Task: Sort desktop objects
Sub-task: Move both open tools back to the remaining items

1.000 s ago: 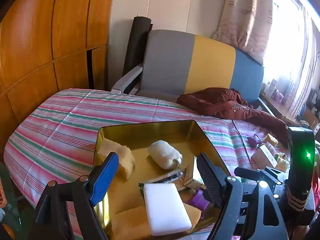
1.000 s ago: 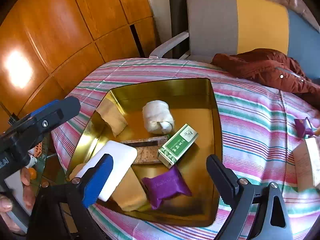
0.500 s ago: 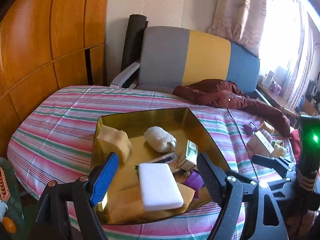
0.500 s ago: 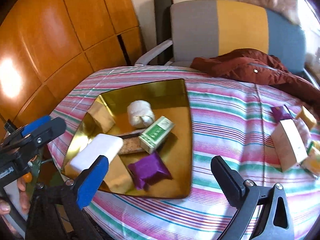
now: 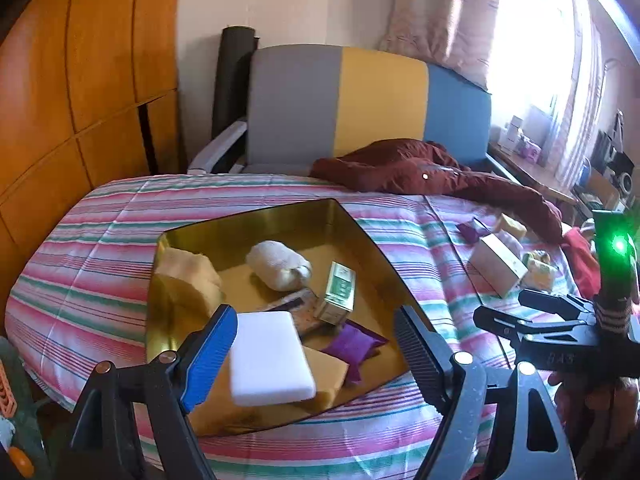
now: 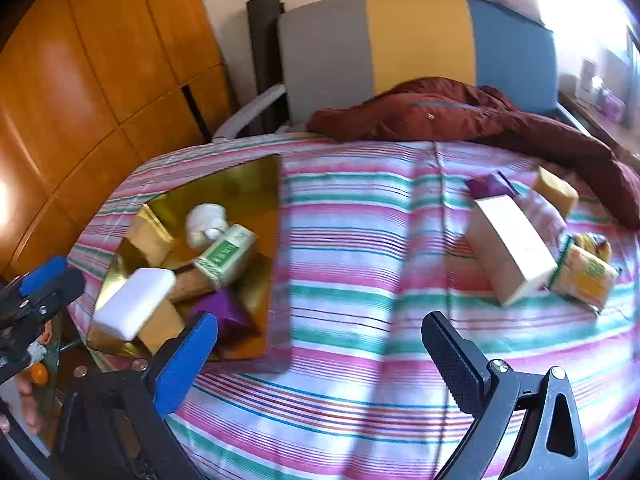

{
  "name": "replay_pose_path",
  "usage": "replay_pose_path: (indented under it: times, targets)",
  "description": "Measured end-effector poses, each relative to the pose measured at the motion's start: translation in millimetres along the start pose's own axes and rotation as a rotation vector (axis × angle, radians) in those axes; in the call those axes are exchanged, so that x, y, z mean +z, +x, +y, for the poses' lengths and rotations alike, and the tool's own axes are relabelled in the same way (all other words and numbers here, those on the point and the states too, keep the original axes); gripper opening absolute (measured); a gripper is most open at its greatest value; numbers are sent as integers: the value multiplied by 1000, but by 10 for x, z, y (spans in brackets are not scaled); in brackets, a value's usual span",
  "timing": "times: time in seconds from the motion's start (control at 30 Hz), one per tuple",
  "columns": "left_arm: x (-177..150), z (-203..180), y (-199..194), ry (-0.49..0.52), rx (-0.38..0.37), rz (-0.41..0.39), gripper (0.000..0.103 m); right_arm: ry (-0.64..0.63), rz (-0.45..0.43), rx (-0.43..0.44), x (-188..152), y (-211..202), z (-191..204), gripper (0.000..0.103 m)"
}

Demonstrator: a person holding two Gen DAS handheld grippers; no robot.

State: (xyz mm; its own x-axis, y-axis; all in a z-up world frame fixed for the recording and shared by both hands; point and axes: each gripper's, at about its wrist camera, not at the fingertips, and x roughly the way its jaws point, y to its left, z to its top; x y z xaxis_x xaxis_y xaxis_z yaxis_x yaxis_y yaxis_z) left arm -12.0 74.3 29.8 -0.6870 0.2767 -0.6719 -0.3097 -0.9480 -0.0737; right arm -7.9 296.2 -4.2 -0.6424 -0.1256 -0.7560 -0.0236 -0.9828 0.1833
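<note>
My open, empty right tongs are nearest the long cream cardboard box, lying slantwise at the frame's upper right.

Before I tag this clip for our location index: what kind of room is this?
Most likely a lived-in room at home, perhaps a bedroom or sitting room: a striped cloth covers the work surface, a grey, yellow and blue armchair stands behind it, and a curtained window lets in daylight.
</note>
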Motion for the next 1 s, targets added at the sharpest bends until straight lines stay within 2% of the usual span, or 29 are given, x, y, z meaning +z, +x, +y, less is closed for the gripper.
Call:
replay_pose_path:
  times: [0.43, 1.0]
  targets:
    - [-32, -441, 84, 90, -110, 42, 82, 147, 52, -97, -121, -73, -799, 103]
    - [-28, -946, 296, 186, -186, 104, 82, 488, 13, -259, -173, -492, -2253, 103]
